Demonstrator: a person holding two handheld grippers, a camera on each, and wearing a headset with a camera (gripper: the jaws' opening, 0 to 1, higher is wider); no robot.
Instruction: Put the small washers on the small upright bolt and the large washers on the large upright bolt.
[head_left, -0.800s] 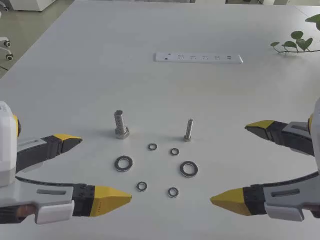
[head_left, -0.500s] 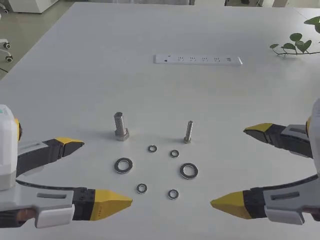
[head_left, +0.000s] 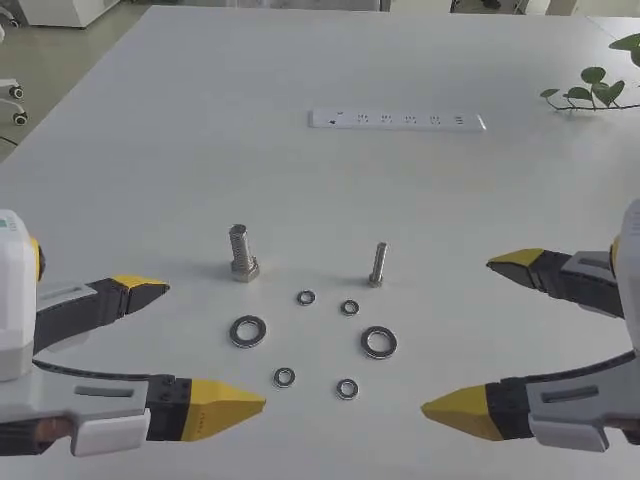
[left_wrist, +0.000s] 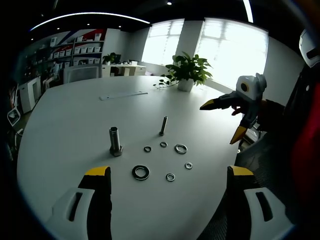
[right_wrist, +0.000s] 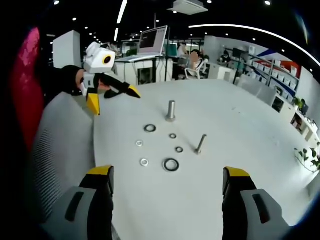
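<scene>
1. Washers (head_left: 306, 298): six lie flat on the surface (head_left: 320, 190), none threaded yet; two large, four small, just in front of the bolts.
2. Left tool (head_left: 213, 346): jaws wide apart, empty, beside the left large washer (head_left: 248, 331).
3. Large bolt (head_left: 241, 253) stands head-down, left; small bolt (head_left: 378, 265) upright to its right, apart.
4. Right tool (head_left: 457, 335): jaws wide apart, empty, near the right large washer (head_left: 378, 342).
5. Likely best: pinch one washer by its rim, lift it off flat, centre its hole over the matching bolt's tip, then let go.
</scene>
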